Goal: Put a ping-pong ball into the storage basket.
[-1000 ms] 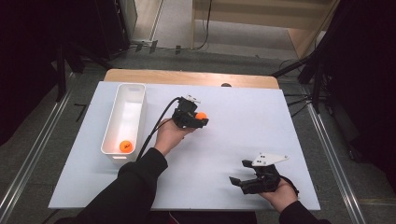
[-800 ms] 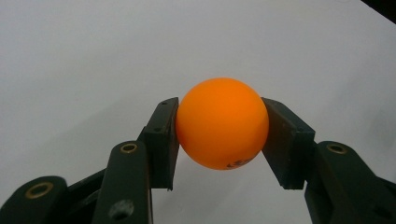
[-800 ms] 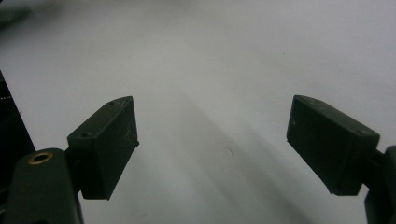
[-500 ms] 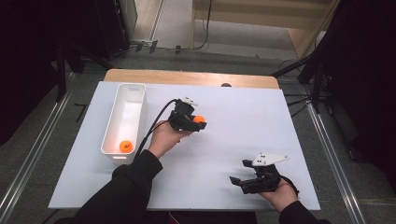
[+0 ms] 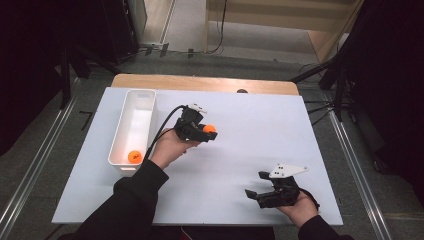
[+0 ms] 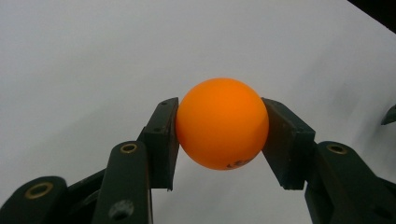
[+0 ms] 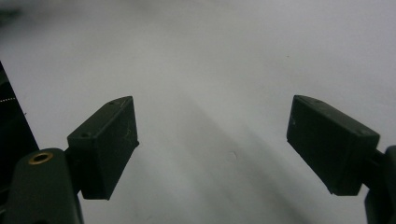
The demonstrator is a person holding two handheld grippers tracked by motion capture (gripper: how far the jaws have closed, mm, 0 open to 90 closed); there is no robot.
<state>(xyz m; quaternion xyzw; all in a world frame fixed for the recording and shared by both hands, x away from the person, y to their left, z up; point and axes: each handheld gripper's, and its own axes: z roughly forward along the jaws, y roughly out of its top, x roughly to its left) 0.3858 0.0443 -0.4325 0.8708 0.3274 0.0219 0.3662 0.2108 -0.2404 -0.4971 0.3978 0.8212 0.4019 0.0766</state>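
At the far left of the white surface (image 5: 240,150) stands a long white bin (image 5: 131,125), set lengthwise from near to far, with one orange ball (image 5: 133,157) lying in its near end. Just right of the bin, the left hand (image 5: 170,147) reaches forward from a dark sleeve (image 5: 125,200), wrist raised, holding the left hand-held gripper (image 5: 207,134) above the surface with its jaws pointing to the right. Those jaws are closed on a second orange ball (image 6: 222,122), one pad pressed against each side of it, and the ball hangs clear of the surface below. Well apart, at the near right, the right hand (image 5: 300,206) rests low by the surface edge, its hand-held gripper (image 5: 256,192) pointing left with jaws spread wide and nothing between them.
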